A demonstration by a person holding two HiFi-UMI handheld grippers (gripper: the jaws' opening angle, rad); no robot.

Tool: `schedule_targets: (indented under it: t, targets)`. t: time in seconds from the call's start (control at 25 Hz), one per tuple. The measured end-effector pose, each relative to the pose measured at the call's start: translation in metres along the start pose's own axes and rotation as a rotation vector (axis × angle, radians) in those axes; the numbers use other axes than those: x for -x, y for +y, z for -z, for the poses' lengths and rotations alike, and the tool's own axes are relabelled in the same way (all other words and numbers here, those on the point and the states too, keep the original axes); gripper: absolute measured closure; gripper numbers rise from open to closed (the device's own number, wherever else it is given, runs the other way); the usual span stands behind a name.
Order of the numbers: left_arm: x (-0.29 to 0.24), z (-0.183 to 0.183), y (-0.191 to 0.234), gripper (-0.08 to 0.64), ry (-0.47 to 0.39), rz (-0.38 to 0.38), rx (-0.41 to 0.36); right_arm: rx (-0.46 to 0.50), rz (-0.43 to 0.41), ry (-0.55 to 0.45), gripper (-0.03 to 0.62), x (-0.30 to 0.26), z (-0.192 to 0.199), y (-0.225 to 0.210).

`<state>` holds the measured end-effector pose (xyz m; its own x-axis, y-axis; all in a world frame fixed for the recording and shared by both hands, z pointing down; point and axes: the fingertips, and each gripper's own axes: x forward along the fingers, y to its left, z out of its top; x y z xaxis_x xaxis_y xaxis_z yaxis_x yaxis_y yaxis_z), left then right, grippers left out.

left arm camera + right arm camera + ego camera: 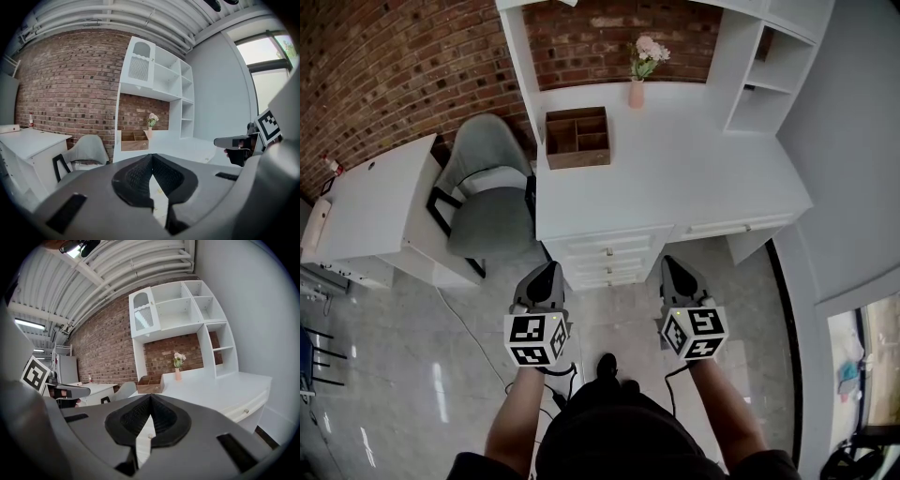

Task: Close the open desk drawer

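A home-office or study setting: a white corner desk (675,178) with open white shelving (773,70), a grey padded chair (492,216), a red brick wall (394,66) and a slim pink vase of flowers (636,92).

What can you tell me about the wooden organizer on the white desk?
The wooden organizer is a brown, wood-looking box with an open top. Inner dividers split it into several compartments, and nothing shows inside them. It stands upright on the white desk, toward the back left of the top. The pink vase stands to its right and further back, apart from it. Only the desktop touches it.
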<state>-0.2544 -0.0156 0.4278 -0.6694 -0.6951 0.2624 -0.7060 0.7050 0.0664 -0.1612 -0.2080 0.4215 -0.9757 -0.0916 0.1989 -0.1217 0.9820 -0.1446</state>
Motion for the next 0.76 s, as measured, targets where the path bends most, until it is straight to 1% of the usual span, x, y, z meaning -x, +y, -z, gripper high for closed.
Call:
schedule_targets:
  t: [0.2,0.48,0.76]
  targets:
    - [0.015,0.004,-0.011,0.551,-0.004,-0.004,-0.006,-0.016,0.007,-0.002,0.588,0.02,0.006,-0.002]
    - [0.031,0.004,-0.025,0.551,-0.01,-0.009,-0.015,-0.013,0.01,-0.014,0.588,0.042,0.005,-0.01]
    - [0.05,0.007,-0.043,0.549,-0.002,-0.011,-0.013,-0.022,0.001,-0.01,0.588,0.064,0.007,-0.01]
